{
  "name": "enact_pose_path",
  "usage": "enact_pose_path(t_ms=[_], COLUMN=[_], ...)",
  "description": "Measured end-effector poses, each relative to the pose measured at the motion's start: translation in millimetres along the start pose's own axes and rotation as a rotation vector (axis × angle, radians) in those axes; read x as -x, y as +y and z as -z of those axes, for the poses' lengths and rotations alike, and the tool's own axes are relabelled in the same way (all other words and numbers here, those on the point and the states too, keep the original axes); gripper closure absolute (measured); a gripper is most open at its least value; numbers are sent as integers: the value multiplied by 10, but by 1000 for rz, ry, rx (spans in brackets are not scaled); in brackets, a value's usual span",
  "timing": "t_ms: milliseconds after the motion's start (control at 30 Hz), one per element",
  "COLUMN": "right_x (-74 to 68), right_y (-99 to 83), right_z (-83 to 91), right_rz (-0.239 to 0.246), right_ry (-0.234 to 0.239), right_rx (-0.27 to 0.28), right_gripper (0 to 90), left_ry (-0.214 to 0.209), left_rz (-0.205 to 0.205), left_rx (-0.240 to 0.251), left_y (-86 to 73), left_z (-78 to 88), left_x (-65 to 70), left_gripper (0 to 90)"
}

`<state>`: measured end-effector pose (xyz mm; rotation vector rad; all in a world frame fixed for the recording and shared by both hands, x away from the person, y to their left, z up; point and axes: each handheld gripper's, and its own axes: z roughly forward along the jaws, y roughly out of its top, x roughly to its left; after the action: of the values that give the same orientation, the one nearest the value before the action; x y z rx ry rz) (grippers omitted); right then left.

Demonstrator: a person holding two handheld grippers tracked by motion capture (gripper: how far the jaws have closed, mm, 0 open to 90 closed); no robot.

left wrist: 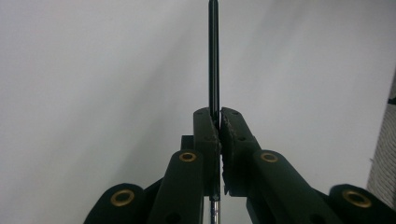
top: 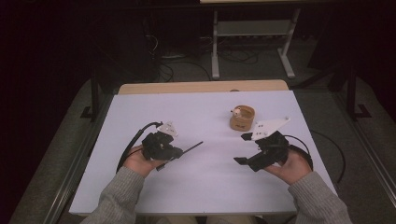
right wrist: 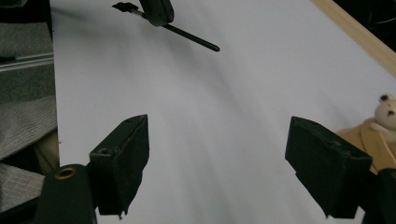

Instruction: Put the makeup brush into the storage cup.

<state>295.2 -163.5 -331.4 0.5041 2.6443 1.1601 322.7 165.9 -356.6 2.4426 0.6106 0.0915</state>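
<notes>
A thin black rod [top: 191, 148] is clamped between the jaws of my left gripper [top: 176, 154], left of the table's middle, and sticks out to the right just above the white surface. In the left gripper view the rod [left wrist: 214, 56] runs straight up from the shut left gripper [left wrist: 218, 115]. My right gripper [top: 243, 149] is held at the right with its jaws wide apart and nothing between them. In the right gripper view the right gripper [right wrist: 218, 123] frames bare white table, with the rod [right wrist: 189, 37] far off at the top.
A tan round cup [top: 242, 119] with a small bear figure [right wrist: 386, 109] in it stands behind the right gripper. The white sheet [top: 205, 191] covers the table, with a wooden edge [top: 201, 87] at the far side. Metal frame legs [top: 215, 46] stand beyond.
</notes>
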Motion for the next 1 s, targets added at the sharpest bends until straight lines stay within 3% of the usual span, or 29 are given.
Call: enact_pose_path(t_ms=[67, 100, 267, 367, 467, 633, 1000], right_x=[15, 15, 14, 27, 22, -6, -103], right_y=[67, 90, 206, 245, 266, 297, 287], right_z=[-36, -49, -158, -243, -314, -432, -592], right_rz=[9, 9, 40, 59, 76, 139, 210], right_ry=[24, 31, 72, 91, 128, 151, 261], right_rx=[-9, -15, -49, -76, -89, -119, -191], right_gripper=[214, 215, 225, 238, 286, 322, 557], left_ry=[-10, -21, -54, -77, -99, -135, -194], left_rz=[-22, -11, -76, -91, -115, -162, -255], left_rx=[2, 14, 5, 4, 1, -7, -23], left_y=[25, 36, 113, 156, 186, 240, 364], left_z=[29, 28, 31, 10, -32, -94, -219], left_x=[28, 63, 157, 190, 250, 329, 546], left_gripper=[856, 856, 856, 856, 856, 856, 856])
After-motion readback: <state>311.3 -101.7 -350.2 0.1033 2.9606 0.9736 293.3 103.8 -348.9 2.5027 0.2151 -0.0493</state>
